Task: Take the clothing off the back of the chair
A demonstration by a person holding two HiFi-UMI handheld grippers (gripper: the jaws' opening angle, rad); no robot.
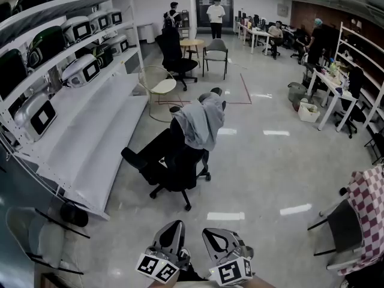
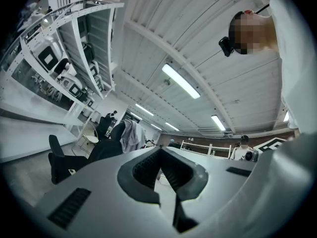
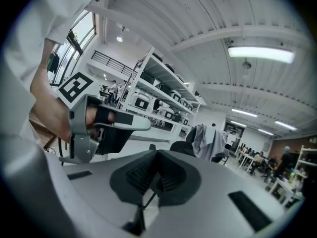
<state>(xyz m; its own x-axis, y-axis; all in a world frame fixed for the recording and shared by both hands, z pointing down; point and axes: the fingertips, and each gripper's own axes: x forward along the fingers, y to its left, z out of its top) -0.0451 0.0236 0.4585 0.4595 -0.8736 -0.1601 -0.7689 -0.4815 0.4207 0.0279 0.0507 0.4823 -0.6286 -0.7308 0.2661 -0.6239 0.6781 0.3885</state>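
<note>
A grey hooded garment (image 1: 201,122) hangs over the back of a black office chair (image 1: 171,164) in the middle of the floor, a few steps ahead of me. Both grippers are low at the bottom edge of the head view, well short of the chair. My left gripper (image 1: 173,228) and right gripper (image 1: 214,234) are side by side, both shut and empty. The left gripper view shows shut jaws (image 2: 161,153) with the garment (image 2: 130,135) far off to the left. In the right gripper view the jaws (image 3: 157,156) are shut, and the garment (image 3: 208,140) hangs ahead to the right.
White shelving (image 1: 90,131) with boxed devices runs along the left. A round wire chair (image 1: 157,87), another black chair (image 1: 177,56) and a grey chair (image 1: 216,50) stand behind. A checkered cloth (image 1: 367,212) lies over a chair at right. Desks and people fill the back.
</note>
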